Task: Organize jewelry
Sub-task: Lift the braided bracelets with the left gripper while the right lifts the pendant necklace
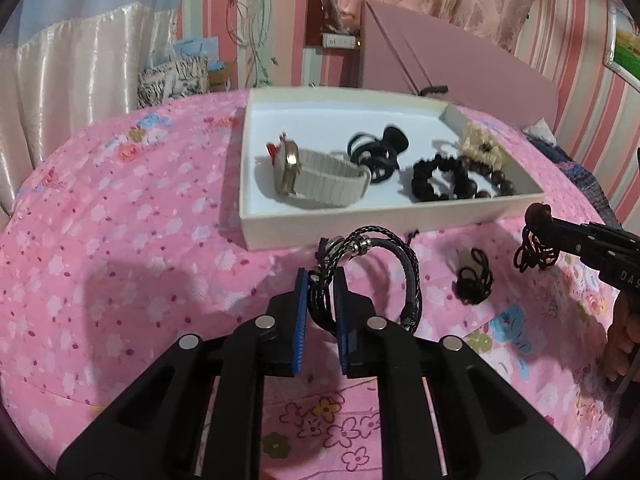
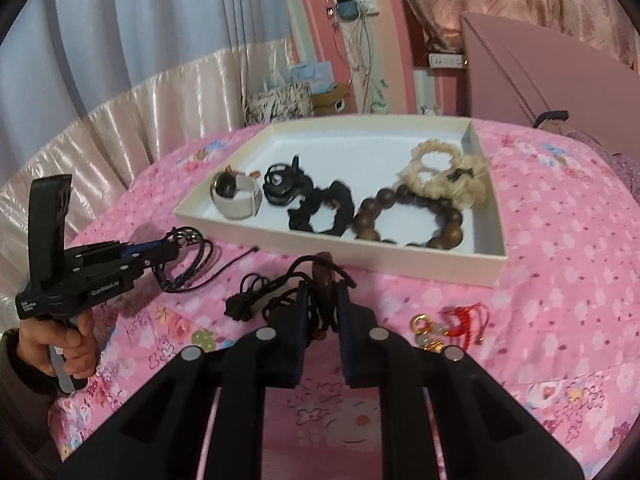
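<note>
My left gripper is shut on a black braided bracelet with silver rings, held just in front of the white box. The right wrist view shows the same gripper at the left, the bracelet hanging from it. My right gripper is shut on a brown pendant on a black cord, whose knotted end trails on the bedspread. The box holds a white-strapped watch, black hair ties, a black scrunchie, brown beads and a cream scrunchie.
A red cord charm with gold rings lies on the pink floral bedspread, right of my right gripper. A pink lid leans behind the box. A person's hand grips the left handle. Curtains hang at the left.
</note>
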